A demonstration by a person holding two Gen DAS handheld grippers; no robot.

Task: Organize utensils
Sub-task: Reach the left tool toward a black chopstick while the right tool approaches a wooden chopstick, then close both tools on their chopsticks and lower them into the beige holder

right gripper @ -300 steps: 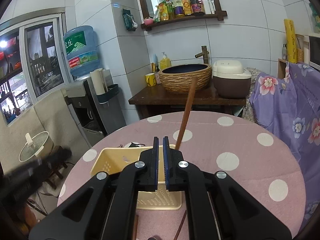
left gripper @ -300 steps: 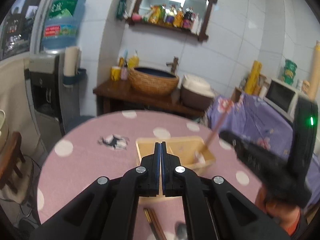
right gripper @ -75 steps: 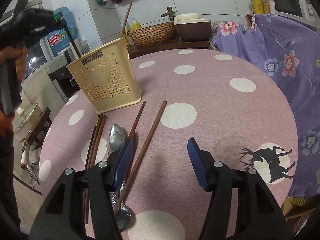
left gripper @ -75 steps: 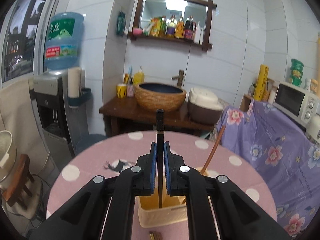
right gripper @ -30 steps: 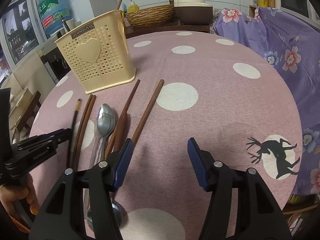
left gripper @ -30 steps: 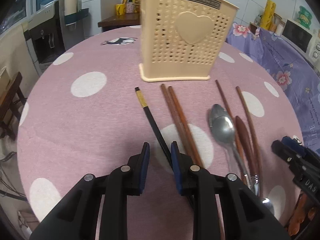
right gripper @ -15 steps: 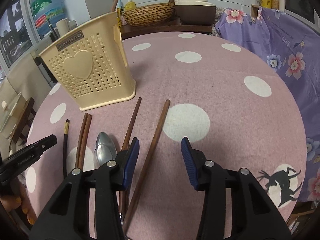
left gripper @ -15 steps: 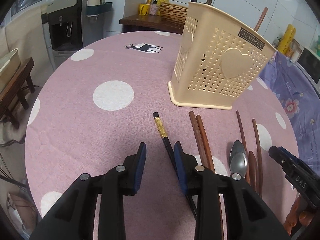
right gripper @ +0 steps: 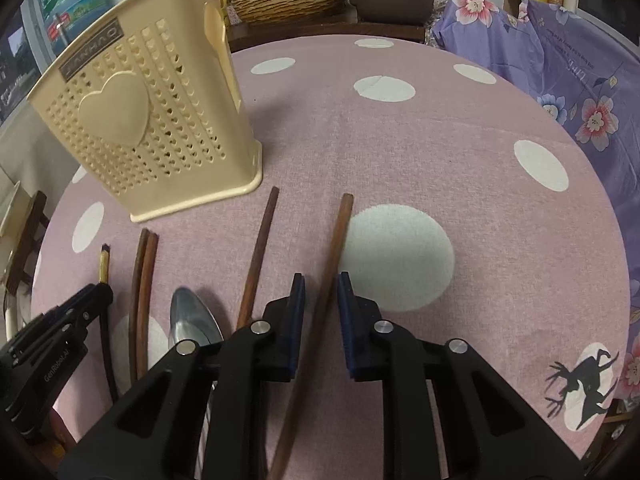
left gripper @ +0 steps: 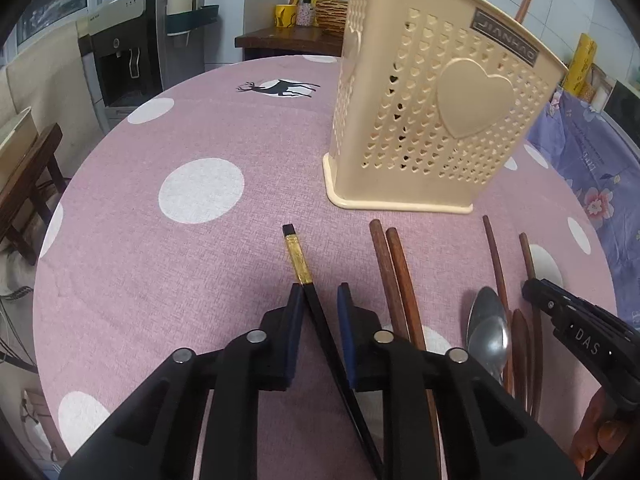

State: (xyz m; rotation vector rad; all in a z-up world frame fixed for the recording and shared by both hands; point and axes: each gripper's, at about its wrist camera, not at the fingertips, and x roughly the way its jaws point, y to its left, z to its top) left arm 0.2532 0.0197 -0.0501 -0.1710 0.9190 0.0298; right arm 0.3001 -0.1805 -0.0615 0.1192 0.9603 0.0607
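Observation:
A black chopstick (left gripper: 298, 258) with a gold band lies on the pink dotted table (left gripper: 160, 260). My left gripper (left gripper: 320, 298) straddles it, jaws closing, with a gap still showing on the right side. My right gripper (right gripper: 320, 282) straddles a brown chopstick (right gripper: 338, 240), jaws closing and not pressing on it. The cream perforated basket (left gripper: 432, 120) stands upright beyond the utensils, with a brown stick poking out. In the right wrist view the basket (right gripper: 152, 128) is at the upper left and the left gripper (right gripper: 100, 294) at the lower left.
Between the grippers lie a pair of brown chopsticks (left gripper: 394, 280), a metal spoon (left gripper: 488, 328) and another brown chopstick (right gripper: 260, 256). A water dispenser (left gripper: 124, 52) and a wooden stool (left gripper: 28, 176) stand left of the table. Purple floral cloth (right gripper: 560, 40) is on the right.
Both grippers have moved closer along their chopsticks. The right jaws have narrowed from wide apart to a small gap around the brown chopstick. The left jaws have narrowed slightly.

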